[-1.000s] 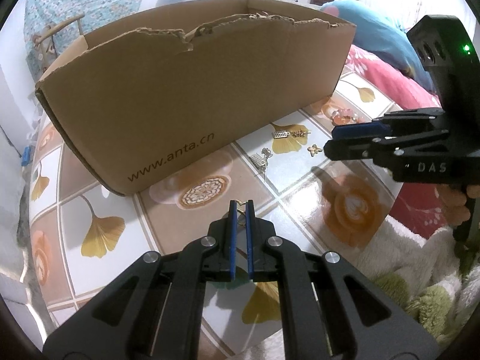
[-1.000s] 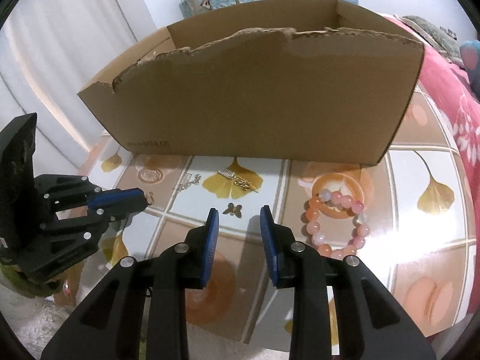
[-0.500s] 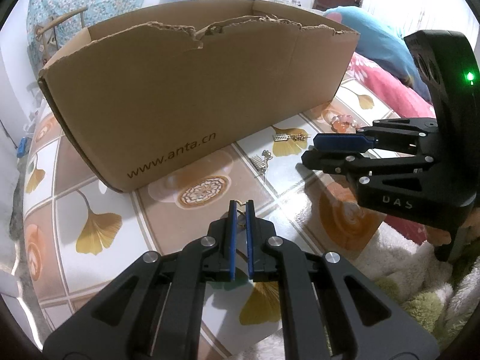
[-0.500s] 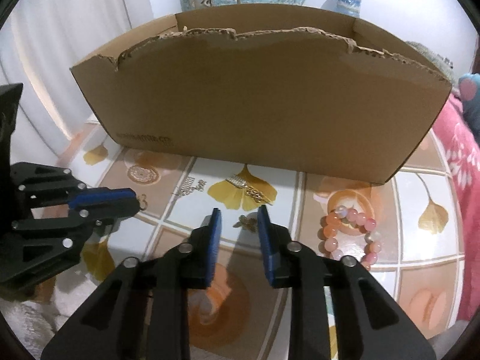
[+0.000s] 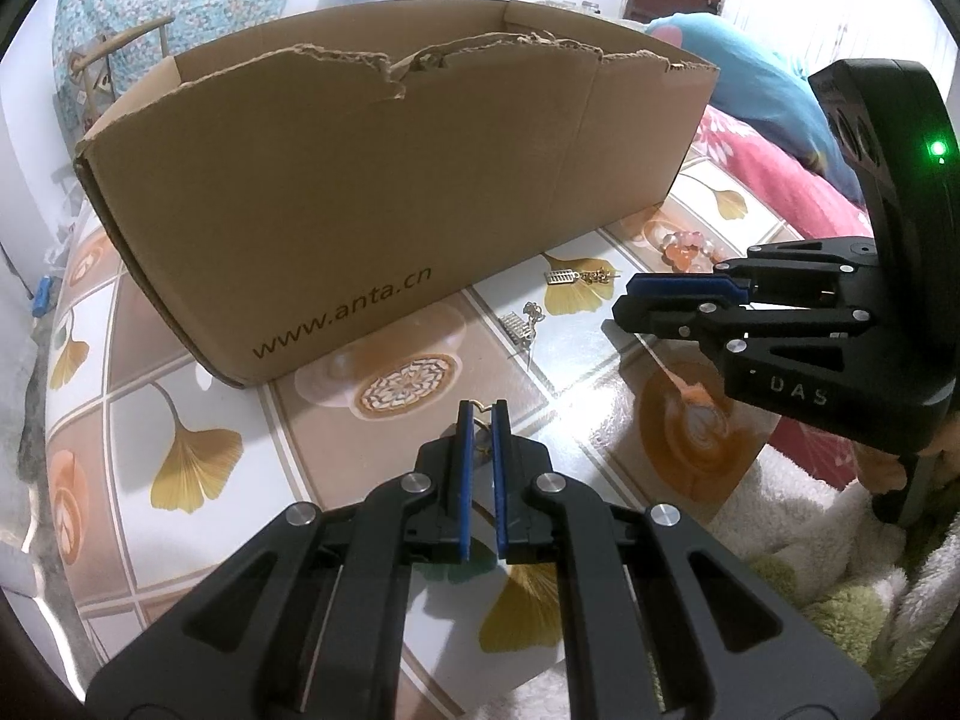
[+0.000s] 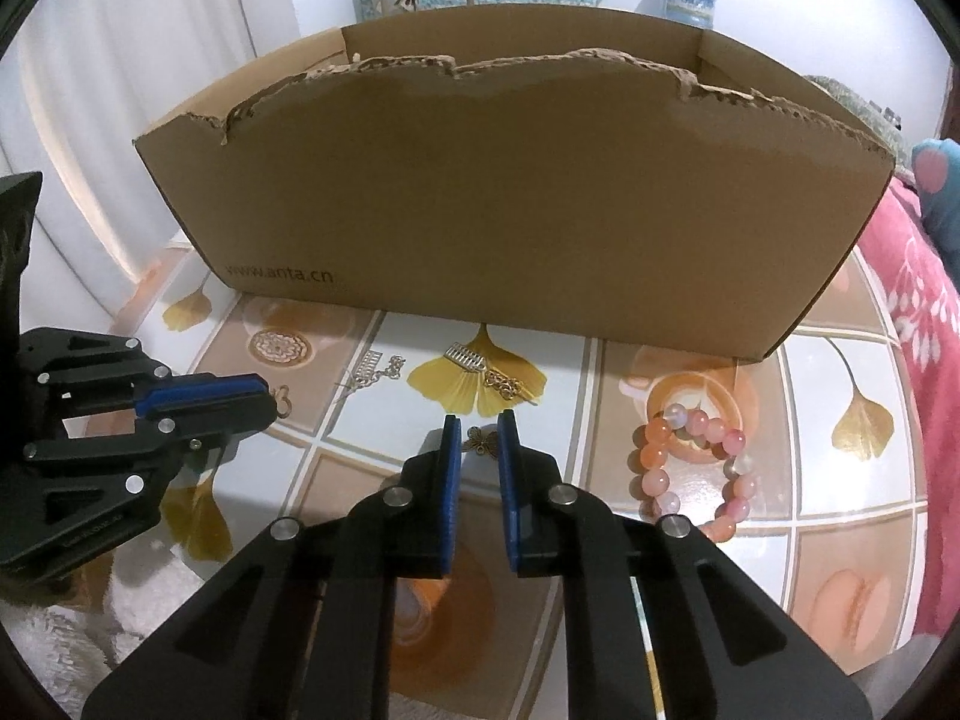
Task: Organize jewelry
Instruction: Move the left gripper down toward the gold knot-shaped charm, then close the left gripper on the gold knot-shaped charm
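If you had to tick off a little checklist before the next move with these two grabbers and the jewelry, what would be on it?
1. Butterfly charm sits between the right gripper pads: ok; jaws closing, not yet pressing.
2. Left gripper has its small gold piece pinched: ok, it pokes out at the tips.
3. Cardboard box open on top to drop things in: ok.
4. Bead bracelet clear of the right gripper: ok, off to its right.
5. Two comb-shaped pieces clear of the pads: ok, nearer the box.
6. Anything already in the box: cannot tell.
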The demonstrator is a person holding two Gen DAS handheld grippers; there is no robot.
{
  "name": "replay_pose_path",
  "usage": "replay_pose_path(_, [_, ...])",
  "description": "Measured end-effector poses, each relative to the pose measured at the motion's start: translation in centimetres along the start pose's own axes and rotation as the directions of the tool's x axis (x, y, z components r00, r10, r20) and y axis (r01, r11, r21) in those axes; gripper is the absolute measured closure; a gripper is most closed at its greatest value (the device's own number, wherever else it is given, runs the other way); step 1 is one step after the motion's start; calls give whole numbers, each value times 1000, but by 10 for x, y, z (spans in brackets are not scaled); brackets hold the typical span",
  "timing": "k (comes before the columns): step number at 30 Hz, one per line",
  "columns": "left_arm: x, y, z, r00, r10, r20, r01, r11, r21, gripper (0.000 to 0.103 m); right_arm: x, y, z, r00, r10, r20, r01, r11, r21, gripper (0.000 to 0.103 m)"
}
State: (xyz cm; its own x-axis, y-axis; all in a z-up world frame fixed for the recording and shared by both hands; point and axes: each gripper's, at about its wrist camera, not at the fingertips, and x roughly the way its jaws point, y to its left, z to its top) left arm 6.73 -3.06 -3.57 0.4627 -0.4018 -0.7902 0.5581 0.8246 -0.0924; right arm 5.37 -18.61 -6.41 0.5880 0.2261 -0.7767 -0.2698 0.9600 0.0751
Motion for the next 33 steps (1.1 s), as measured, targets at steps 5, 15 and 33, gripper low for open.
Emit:
replay_pose_path(5, [2, -2, 2, 1000, 3, 0, -3, 1000, 8, 98, -3, -9, -2, 1000, 21, 3, -21, 1000, 9, 91])
replay_pose_path(15, [-4, -5, 2, 1000, 3, 24, -4, 999, 40, 73, -17, -16, -5, 998, 46, 36, -46, 999, 9, 91])
replay_pose_path(33, [13, -2, 12, 998, 1, -70, 12, 984, 180, 83, -22, -22, -10, 993, 107, 52, -108, 994, 21, 91])
